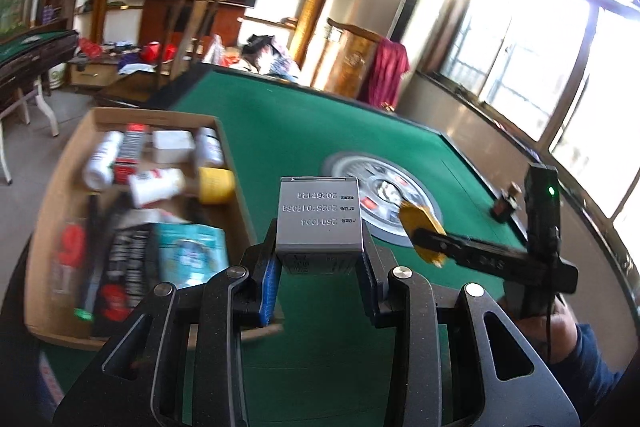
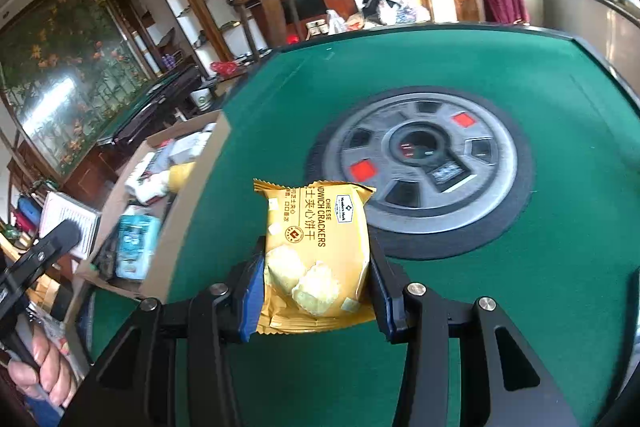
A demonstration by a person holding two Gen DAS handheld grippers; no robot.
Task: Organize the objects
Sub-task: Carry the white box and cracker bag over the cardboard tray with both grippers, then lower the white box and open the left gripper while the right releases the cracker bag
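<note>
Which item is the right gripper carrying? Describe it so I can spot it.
Above the green table, right of the cardboard box, the right gripper clamps a yellow cracker packet. Printed "Cheese Sandwich Crackers", it is soft and crinkled, unlike the left gripper's hard grey box.

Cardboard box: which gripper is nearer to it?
Left. The left gripper, holding a grey carton, is beside the cardboard box; the right gripper, holding crackers, is farther right.

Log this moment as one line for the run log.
left gripper: holds grey box | right gripper: holds cracker packet | cardboard box: partly filled
</note>
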